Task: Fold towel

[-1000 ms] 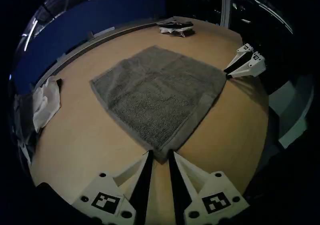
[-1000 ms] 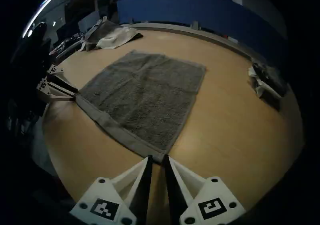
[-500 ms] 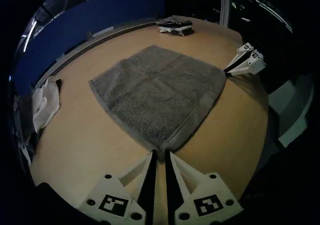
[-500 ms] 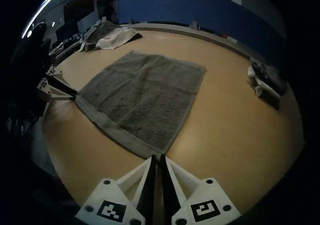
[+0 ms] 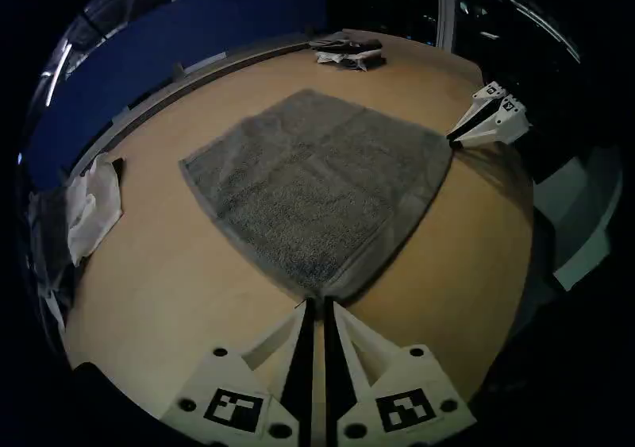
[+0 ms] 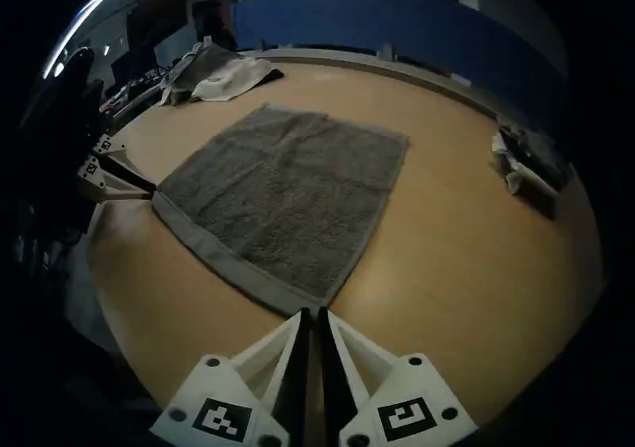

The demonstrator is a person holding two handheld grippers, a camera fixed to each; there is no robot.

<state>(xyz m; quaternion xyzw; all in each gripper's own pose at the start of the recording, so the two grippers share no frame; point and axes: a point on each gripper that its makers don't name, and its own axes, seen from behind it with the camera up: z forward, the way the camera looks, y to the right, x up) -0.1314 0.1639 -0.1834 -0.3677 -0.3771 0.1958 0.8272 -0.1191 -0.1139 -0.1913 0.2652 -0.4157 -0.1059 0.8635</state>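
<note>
A: Where's the towel (image 5: 317, 181)?
B: Flat, single layer, mid-surface (image 5: 159, 280). Banded hem (image 6: 230, 260) faces the near edge. Left gripper (image 5: 317, 302) is clenched on one hem corner, right gripper (image 6: 312, 314) on the other. Each view also catches the other gripper at its corner, and those jaws look pinched too.
A: So the step is lift-and-carry for the first fold?
B: My read, yes. Nothing is folded yet.
A: How to do it well?
B: Raise both corners together to the same height. Keep the hem taut between the grippers so it doesn't sag. Carry toward the far edge and lay the hem on the far hem, corners matched. Terry will likely cling to the wood, so peel it up, don't drag it. The bite is only on the corner tips, so it could slip if yanked. Go smooth.
A: Anything in the way?
B: No. There's a white cloth (image 5: 91, 201) at the side edge on the left gripper's side and dark clutter (image 5: 349, 50) at the far corner. Both are well apart from the towel.
A: Delta vs 1 s ago?
B: Both jaws were apart then, straddling the corners. They were narrower at 0.5 s. Now each is a slit with fabric in it. The towel hasn't shifted or lifted. Cloth and clutter are unchanged.
</note>
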